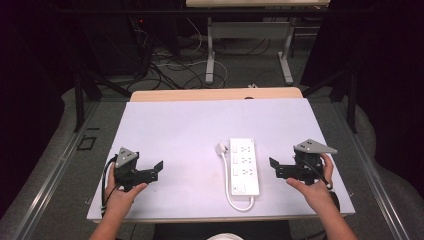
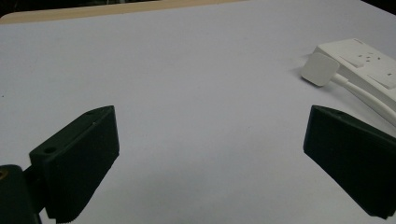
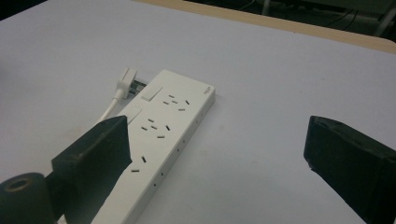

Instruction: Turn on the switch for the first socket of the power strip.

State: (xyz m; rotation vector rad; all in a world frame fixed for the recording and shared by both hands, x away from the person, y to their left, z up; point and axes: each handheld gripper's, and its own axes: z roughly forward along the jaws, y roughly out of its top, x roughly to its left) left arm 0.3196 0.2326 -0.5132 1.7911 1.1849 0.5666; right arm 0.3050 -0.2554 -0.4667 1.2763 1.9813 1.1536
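Left gripper [image 1: 159, 169]: its jaws are spread wide and hold nothing. Only bare white table [image 1: 175, 125] lies between them.

Plug [image 1: 220, 148]: it is small and white. It lies far in front of the left gripper's jaws, past the right-hand one in the left gripper view. It lies just beside the top end of the power strip. I cannot tell if they touch.

Cord [image 1: 239, 204]: it is thin and white. It runs from the plug, along the strip, and loops round the near end.

Power strip [image 1: 244, 165]: it is long and white and lies flat on the table. It sits ahead of the right gripper's jaws. In the right gripper view, that gripper's left-hand jaw covers the near part of it.

Right gripper [image 1: 274, 168]: its jaws are spread wide too. Nothing is pinched. The strip is close in front but not between them.

What could go wrong: the strip is light and smooth. A jaw that bumps its side could push it away. The plug is small, so the jaws could slip off it. A pull on the cord could drag the strip along.

Hard to see: the plug's pins are tiny and a bit blurry. The near end of the strip is hidden behind the dark jaw. The room behind the table is very dark.
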